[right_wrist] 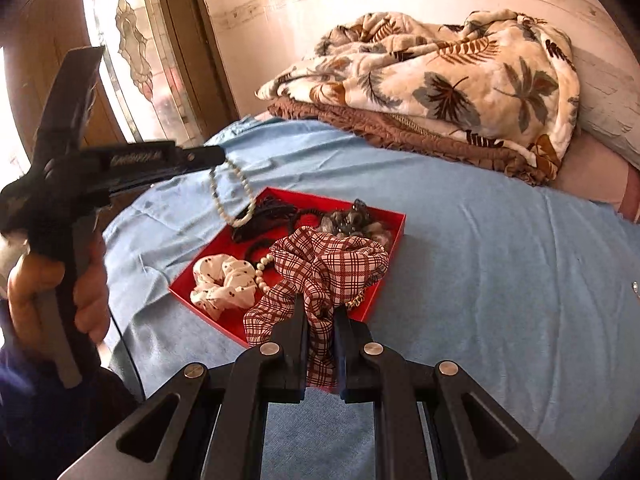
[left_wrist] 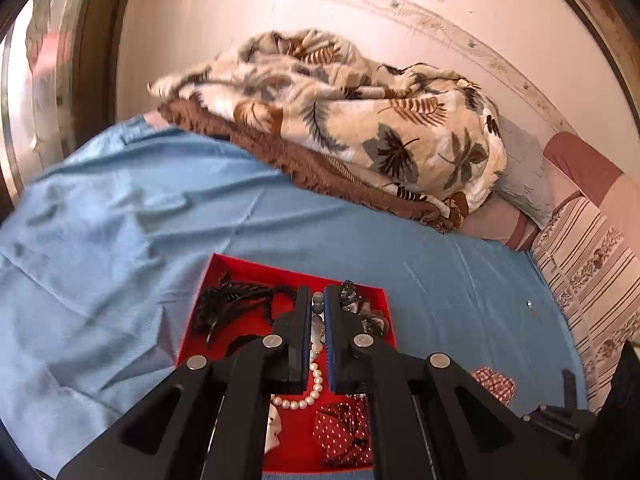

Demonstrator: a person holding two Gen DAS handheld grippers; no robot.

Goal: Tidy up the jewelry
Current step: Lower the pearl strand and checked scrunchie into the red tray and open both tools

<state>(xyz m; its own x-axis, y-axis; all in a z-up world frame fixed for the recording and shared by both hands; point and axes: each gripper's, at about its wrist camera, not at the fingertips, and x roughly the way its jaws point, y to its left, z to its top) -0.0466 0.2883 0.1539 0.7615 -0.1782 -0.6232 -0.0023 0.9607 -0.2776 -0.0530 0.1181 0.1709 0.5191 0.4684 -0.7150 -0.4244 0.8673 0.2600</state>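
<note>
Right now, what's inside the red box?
In the red box: a spotted white scrunchie, a black hair clip, pearls, a grey fuzzy piece. The lifted checked scrunchie hides the rest.

Bare blue sheet rings the crowded red tray.

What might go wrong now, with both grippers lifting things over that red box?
The pearl necklace dangles from the left gripper by a small pinch, so it may slip out or snag on the black hair clip below. The plaid scrunchie in the right gripper hangs bunched over the red box; its folds might catch a second pearl strand lying beside it and drag that strand out onto the blue sheet.
</note>
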